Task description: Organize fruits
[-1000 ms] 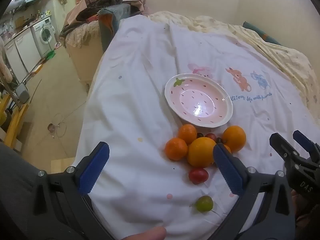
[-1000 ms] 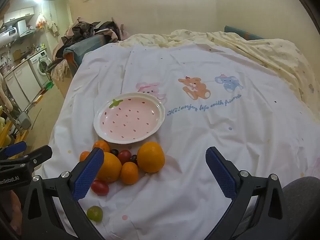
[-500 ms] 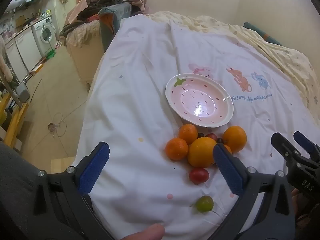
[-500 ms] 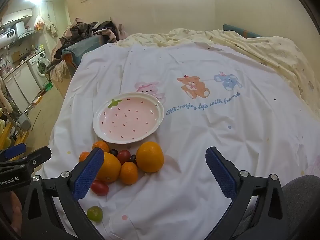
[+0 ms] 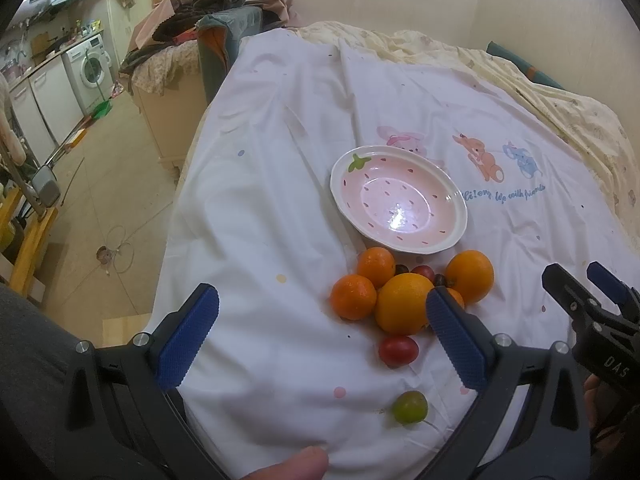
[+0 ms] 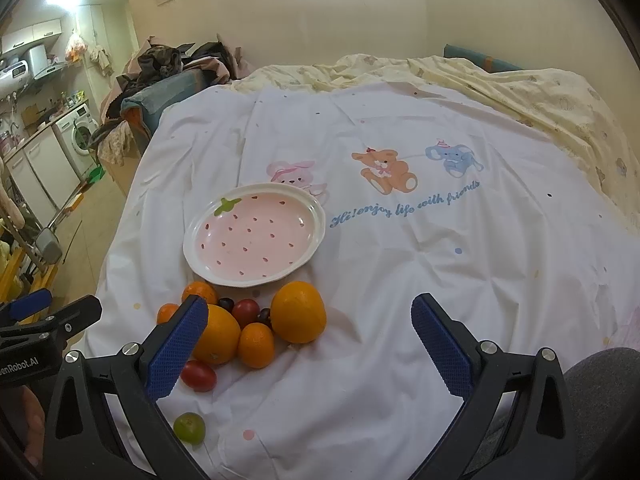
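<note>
A pink strawberry-print plate (image 5: 456, 222) (image 6: 312, 220) lies with nothing in it on the white bed sheet. Just in front of it is a cluster of oranges (image 5: 402, 308) (image 6: 298, 312), smaller tangerines (image 5: 353, 297) (image 6: 256, 345) and dark red cherry tomatoes (image 6: 245, 312). A red tomato (image 5: 398, 351) (image 6: 198, 376) and a green one (image 5: 409, 407) (image 6: 189, 426) lie nearer the sheet's front edge. My left gripper (image 5: 320, 328) is open above the sheet, left of the fruit. My right gripper (image 6: 310, 344) is open too, holding nothing, right of the pile.
The white sheet (image 6: 400, 280) with cartoon animals covers a bed; a yellow quilt (image 6: 540, 92) lies behind. Left of the bed the floor (image 5: 100, 184) drops away, with a clothes-piled chest (image 5: 172, 68) and a washing machine (image 5: 90, 68). A fingertip (image 5: 296, 466) shows at the bottom edge.
Both grippers drifted only slightly; the plate and fruit sit a touch lower in the views. Nothing was grasped or moved.
</note>
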Demonstrator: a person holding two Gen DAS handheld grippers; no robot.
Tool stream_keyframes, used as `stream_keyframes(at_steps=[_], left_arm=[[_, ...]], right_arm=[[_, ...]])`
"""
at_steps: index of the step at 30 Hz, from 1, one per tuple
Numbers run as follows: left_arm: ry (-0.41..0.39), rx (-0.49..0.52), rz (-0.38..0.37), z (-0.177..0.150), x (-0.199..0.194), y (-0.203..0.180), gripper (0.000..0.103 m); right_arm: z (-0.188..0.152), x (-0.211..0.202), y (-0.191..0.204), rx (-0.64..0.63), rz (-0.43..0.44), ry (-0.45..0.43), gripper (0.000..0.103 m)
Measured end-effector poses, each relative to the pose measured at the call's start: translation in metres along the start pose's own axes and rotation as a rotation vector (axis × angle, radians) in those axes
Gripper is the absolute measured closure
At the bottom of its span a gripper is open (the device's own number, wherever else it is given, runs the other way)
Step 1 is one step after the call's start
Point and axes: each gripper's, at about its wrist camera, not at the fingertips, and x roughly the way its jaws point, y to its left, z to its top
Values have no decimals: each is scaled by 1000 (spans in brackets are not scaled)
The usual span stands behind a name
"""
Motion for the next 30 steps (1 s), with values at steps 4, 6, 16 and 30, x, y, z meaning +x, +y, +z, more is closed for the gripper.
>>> stream_keyframes(at_steps=[4, 6, 16, 30], left_arm=[[-1, 3, 5, -1, 1, -2, 1], [0, 3, 4, -1, 1, -2, 1], [-1, 3, 5, -2, 2, -2, 1], [-1, 3, 5, -2, 2, -3, 1]], right_arm=[[1, -1, 0, 0, 0, -1, 0], [1, -1, 0, 0, -1, 0, 0], [1, -1, 0, -2, 0, -2, 0], [1, -1, 0, -3, 1, -3, 0]])
